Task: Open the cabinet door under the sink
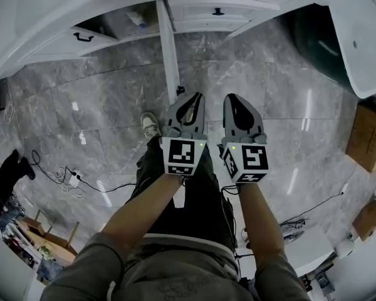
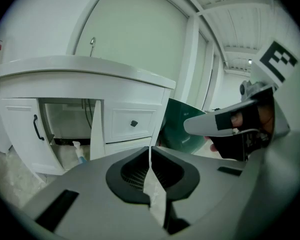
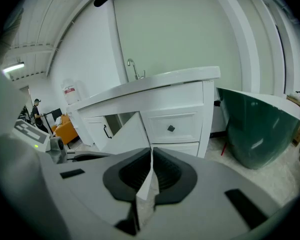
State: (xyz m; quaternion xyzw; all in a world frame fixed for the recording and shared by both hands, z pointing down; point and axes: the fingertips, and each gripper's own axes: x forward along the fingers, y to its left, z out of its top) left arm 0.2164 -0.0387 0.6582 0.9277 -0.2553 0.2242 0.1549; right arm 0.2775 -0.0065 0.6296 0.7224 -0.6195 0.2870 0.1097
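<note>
As the cabinet door under the sink already stands swung out toward the person, and left gripper and right gripper fingers are pressed together on nothing, short of it, draw back without nudging its edge.

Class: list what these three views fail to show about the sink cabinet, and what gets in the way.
- Cabinet interior: in the head view, the countertop overhangs most of it.
- The interior's right side: in the left gripper view, the open door covers it.
- Bottle inside: in the left gripper view, it is too small to read any label.
</note>
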